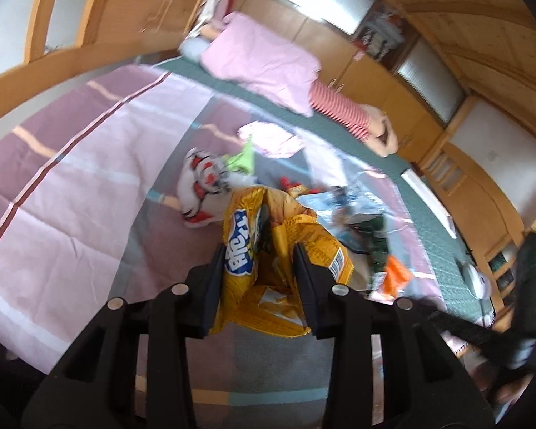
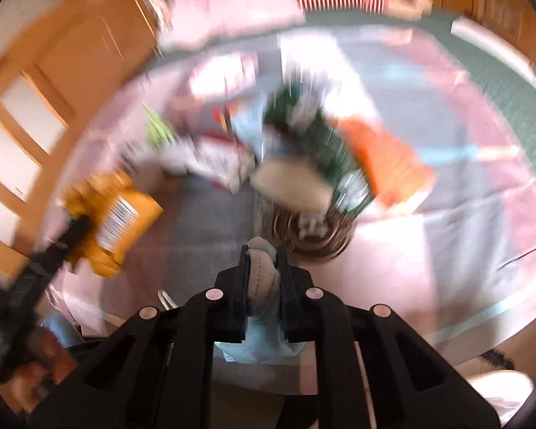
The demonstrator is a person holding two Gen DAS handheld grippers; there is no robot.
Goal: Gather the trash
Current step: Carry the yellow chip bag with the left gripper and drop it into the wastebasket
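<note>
Left wrist view: the left claw (image 1: 257,271) is clamped on a crumpled yellow snack bag (image 1: 268,250) with a blue-and-white logo and a barcode near one finger, held up over the striped pink-and-grey blanket (image 1: 71,214). Past it sits a pile of other trash (image 1: 303,193): a white-and-red wrapper (image 1: 200,186), something lime green (image 1: 243,159), an orange wrapper (image 1: 396,275).

Right wrist view is pretty blurry. The right claw (image 2: 262,271) is pinched on a light blue face mask (image 2: 264,321), greyish where it bunches between the fingers. The yellow bag shows at the left in the other claw, the pile is ahead, with a dark green wrapper (image 2: 314,143) and the orange one beside it.
</note>
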